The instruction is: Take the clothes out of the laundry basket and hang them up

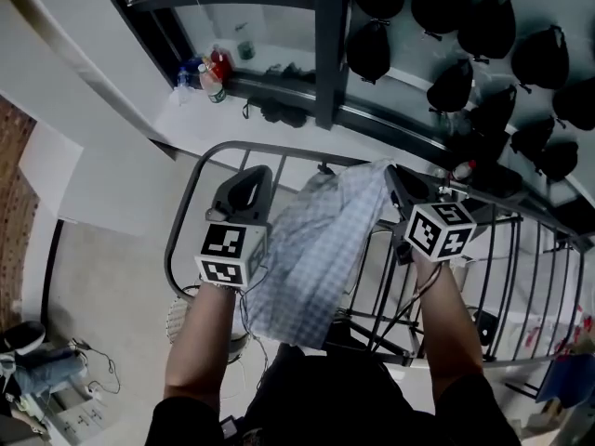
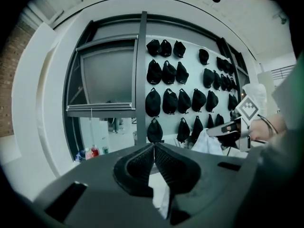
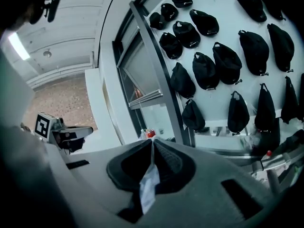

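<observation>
A light checked shirt (image 1: 321, 249) hangs between my two raised grippers, above the black drying rack (image 1: 521, 258). My right gripper (image 1: 398, 186) is shut on the shirt's top corner; in its own view a strip of cloth (image 3: 148, 186) is pinched between the pads. At the shirt's left side, my left gripper (image 1: 253, 186) is shut, and pale cloth (image 2: 160, 194) shows just behind its closed jaws. From the left gripper view the right gripper (image 2: 227, 128) is seen holding bunched fabric (image 2: 208, 144). The left gripper (image 3: 71, 134) also shows in the right gripper view.
The rack's curved rail (image 1: 182, 214) and parallel bars lie below the shirt. Several black caps (image 1: 465, 26) hang on the wall ahead. Bottles (image 1: 212, 71) stand on a window ledge. A white ribbed object (image 1: 178, 319) sits on the floor under my left arm.
</observation>
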Available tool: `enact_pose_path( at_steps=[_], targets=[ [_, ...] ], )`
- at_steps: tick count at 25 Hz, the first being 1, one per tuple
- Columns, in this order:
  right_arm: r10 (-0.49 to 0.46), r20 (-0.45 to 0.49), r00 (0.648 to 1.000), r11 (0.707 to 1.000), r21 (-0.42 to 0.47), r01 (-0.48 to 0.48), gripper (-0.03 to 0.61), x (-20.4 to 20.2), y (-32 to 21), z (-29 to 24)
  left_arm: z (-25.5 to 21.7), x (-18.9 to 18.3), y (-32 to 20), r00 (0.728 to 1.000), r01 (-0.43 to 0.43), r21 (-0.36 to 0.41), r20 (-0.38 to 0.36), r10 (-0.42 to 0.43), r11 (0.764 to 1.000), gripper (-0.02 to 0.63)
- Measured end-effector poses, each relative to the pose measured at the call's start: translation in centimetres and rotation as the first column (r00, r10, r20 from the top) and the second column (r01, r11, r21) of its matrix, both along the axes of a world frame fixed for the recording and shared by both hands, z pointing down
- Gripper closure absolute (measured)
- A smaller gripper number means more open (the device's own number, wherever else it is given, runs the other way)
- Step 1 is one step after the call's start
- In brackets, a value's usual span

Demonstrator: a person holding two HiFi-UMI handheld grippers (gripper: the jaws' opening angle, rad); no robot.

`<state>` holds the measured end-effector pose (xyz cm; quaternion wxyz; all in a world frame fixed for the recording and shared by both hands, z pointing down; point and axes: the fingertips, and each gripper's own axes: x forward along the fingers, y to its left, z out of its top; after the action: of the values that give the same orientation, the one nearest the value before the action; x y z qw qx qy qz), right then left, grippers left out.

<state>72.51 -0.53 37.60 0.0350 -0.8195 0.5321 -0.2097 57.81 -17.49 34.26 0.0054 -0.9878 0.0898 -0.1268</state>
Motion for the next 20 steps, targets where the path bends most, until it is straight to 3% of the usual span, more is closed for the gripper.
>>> enact_pose_path(
  at_steps=[11, 20],
  targets=[
    [-0.029, 0.005, 1.0, 0.992, -0.12, 0.029, 0.551, -0.8, 0.6, 4.9, 4.0, 1.1, 2.1, 0.999, -0.019, -0.067, 0.046, 0.023, 0.998, 0.607],
    [-0.035, 0.021, 0.999, 0.979, -0.202, 0.038, 0.391, -1.5, 1.6, 6.5, 5.5, 0.0, 4.1, 0.996, -0.035, -0.113, 0.073, 0.043, 0.993, 0.606]
  ],
)
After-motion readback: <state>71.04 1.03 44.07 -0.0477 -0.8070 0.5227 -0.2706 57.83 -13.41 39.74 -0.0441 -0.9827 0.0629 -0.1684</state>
